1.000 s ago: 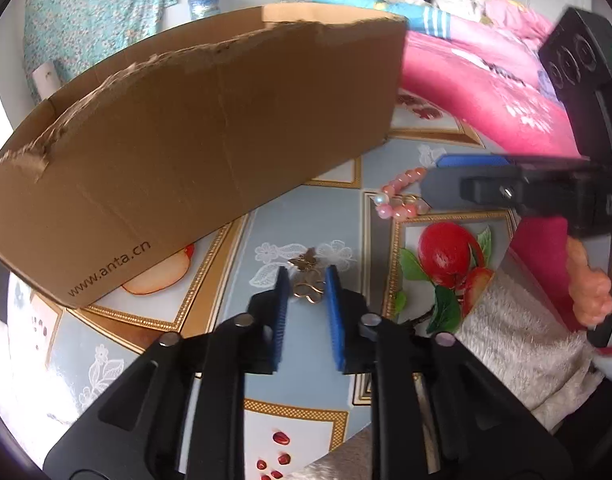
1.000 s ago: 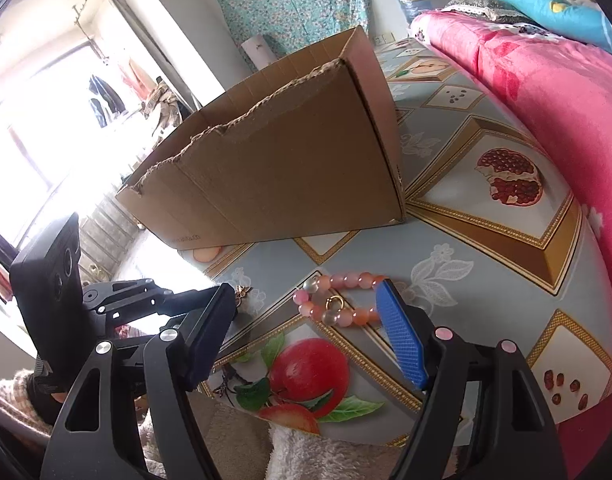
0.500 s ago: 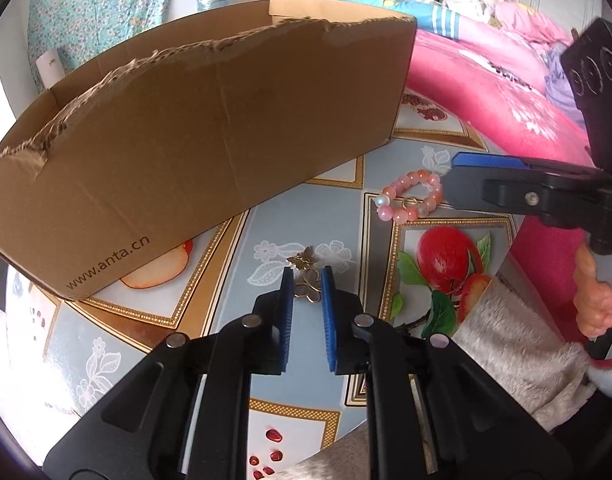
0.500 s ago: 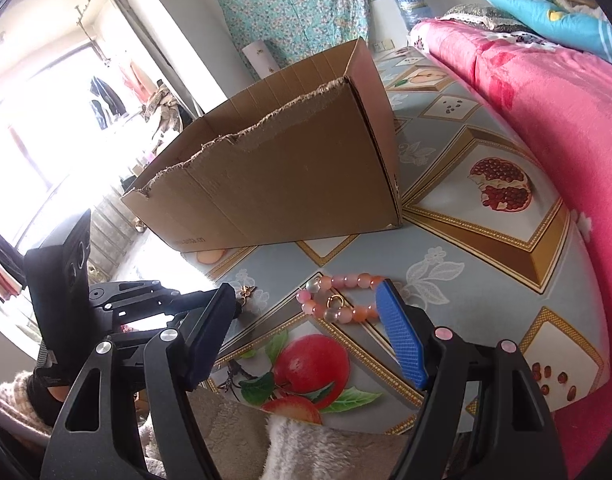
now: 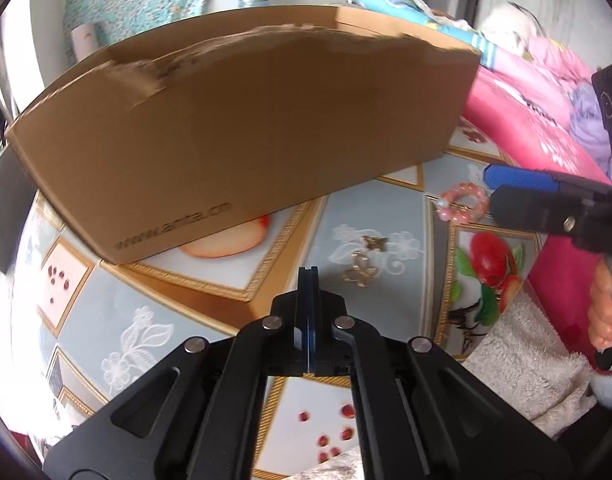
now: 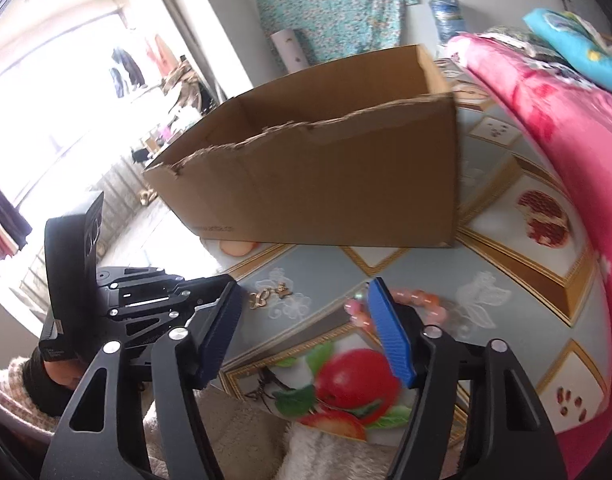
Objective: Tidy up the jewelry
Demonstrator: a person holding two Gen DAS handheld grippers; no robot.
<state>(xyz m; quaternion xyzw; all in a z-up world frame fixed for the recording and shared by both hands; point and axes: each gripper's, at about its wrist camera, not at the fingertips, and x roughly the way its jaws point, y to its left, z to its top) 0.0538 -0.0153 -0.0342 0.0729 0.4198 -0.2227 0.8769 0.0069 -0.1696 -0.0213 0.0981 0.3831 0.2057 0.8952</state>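
A small gold trinket (image 5: 361, 270) lies on the patterned tablecloth, also seen in the right wrist view (image 6: 268, 295). My left gripper (image 5: 308, 280) is shut with nothing between its pads, just left of the trinket. A pink bead bracelet (image 5: 462, 208) lies further right; in the right wrist view (image 6: 422, 304) it is partly hidden behind my right finger. My right gripper (image 6: 306, 328) is open and empty, above the cloth between trinket and bracelet. An open cardboard box (image 5: 246, 136) stands behind both, also in the right wrist view (image 6: 326, 184).
A pink blanket (image 6: 546, 128) lies along the right side of the table. A white fluffy towel (image 5: 526, 364) hangs at the near edge. The tablecloth (image 5: 146, 320) shows fruit prints.
My left gripper closed fully without the trinket and shifted left of it. My right gripper moved left, its right finger now over the bracelet. Both views lifted and turned slightly.
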